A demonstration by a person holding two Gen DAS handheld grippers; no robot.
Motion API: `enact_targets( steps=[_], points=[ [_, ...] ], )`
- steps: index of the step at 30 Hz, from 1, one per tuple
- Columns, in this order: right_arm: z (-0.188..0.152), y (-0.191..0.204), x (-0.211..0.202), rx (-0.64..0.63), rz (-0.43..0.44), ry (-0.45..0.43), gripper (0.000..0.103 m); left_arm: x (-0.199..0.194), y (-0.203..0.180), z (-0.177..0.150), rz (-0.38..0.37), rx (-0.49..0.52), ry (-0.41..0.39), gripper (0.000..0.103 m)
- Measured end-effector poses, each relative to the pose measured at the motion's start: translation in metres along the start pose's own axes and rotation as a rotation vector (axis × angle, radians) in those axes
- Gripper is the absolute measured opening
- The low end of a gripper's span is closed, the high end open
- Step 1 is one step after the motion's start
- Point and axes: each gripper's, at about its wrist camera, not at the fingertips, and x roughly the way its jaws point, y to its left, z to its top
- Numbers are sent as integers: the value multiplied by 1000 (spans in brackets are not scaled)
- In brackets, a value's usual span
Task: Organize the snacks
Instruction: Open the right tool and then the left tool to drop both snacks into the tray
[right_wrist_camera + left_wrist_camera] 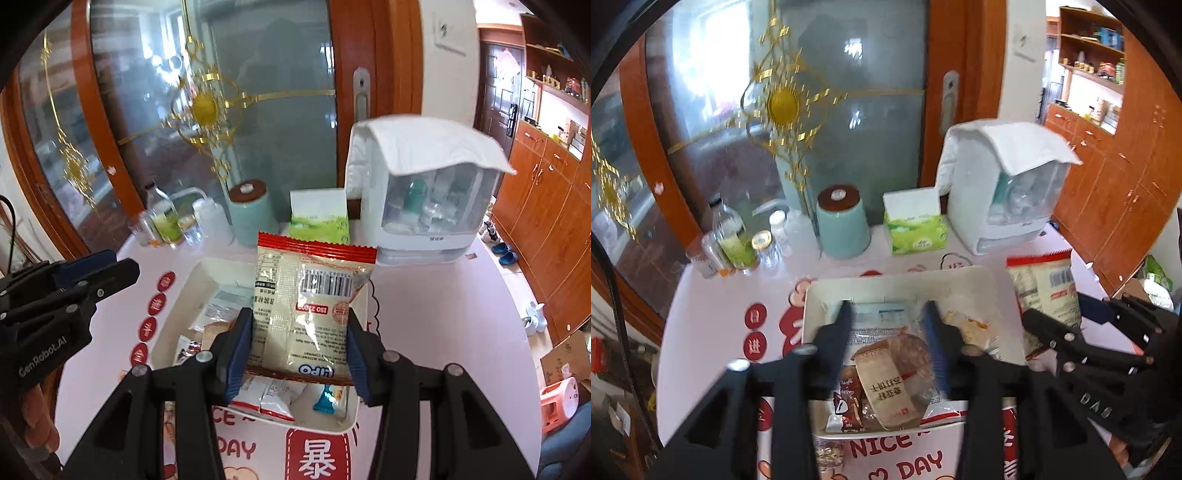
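A white rectangular tray (1001,295) sits mid-table and holds several snack packets, among them a brown-labelled one (886,387). My left gripper (888,321) hovers open and empty over the tray. My right gripper (301,325) is shut on a beige snack bag with a red top edge (306,291), held upright above the tray (354,421). That bag also shows in the left wrist view (1045,291), to the right of the tray. The left gripper shows at the left edge of the right wrist view (92,273).
Along the back of the table stand a teal canister (842,225), a green tissue pack (914,229), a white covered appliance (1001,192) and several small bottles (738,243). Glass doors are behind. Wooden cabinets (1115,192) are on the right.
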Motion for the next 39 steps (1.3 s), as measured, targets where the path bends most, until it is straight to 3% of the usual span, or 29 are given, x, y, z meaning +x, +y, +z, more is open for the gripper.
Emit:
enact_targets(
  steps=[1, 2, 3, 9, 16, 27, 39],
  points=[
    [0, 0, 9, -1, -7, 21, 49, 7, 3, -1, -1, -17, 6, 75],
    [-2, 0, 20, 1, -6, 43, 49, 12, 5, -5, 0, -29, 6, 85],
    [-4, 0, 26, 2, -2, 58, 49, 15, 7, -8, 0, -37, 4, 86],
    [-14, 1, 51, -7, -7, 101, 55, 39, 18, -25, 4, -42, 64, 88],
    [-18, 6, 48, -16, 10, 102, 56, 34, 29, -39, 17, -54, 87, 88],
    [-43, 20, -1, -53, 55, 81, 56, -30, 26, -69, 44, -49, 81, 90],
    [-120, 20, -64, -95, 91, 105, 61, -102, 22, -145, 89, -72, 96, 91]
  ],
)
